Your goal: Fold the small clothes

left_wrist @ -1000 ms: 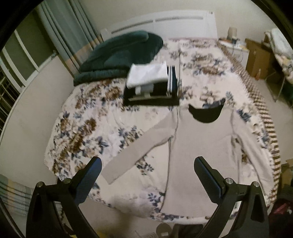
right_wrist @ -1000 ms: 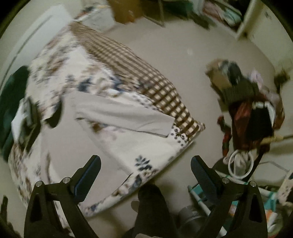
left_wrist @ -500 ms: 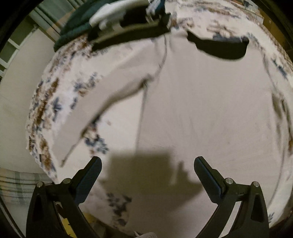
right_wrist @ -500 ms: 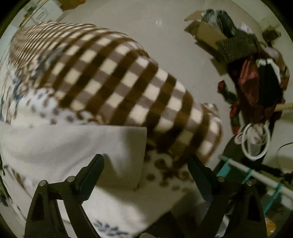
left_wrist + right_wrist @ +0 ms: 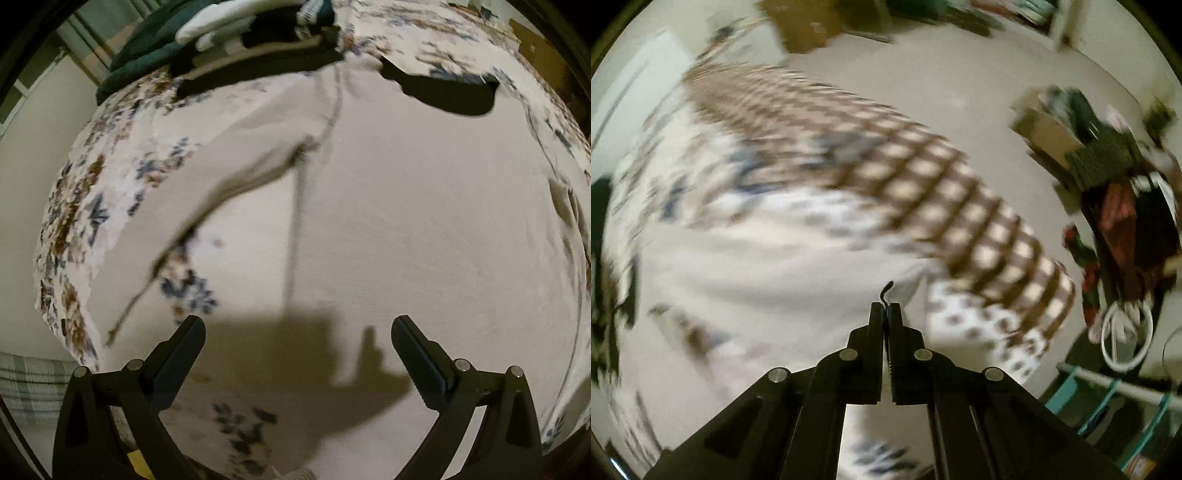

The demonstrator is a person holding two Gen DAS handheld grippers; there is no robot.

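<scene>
A beige long-sleeved top with a black neckline lies flat on the floral bedspread. Its left sleeve stretches out toward the bed's left edge. My left gripper is open and hovers close above the top's lower body, casting a shadow on it. In the right wrist view the top's other sleeve lies across the bed, blurred. My right gripper is shut at that sleeve's cuff end, with a thin dark bit poking out between its fingertips.
A stack of folded clothes and a dark green blanket sit at the far end of the bed. A brown checked blanket covers the bed's right edge. Cluttered clothes and boxes lie on the floor to the right.
My right gripper has closed at the sleeve's cuff; it was open half a second ago. My left gripper has dropped close over the top and stays open.
</scene>
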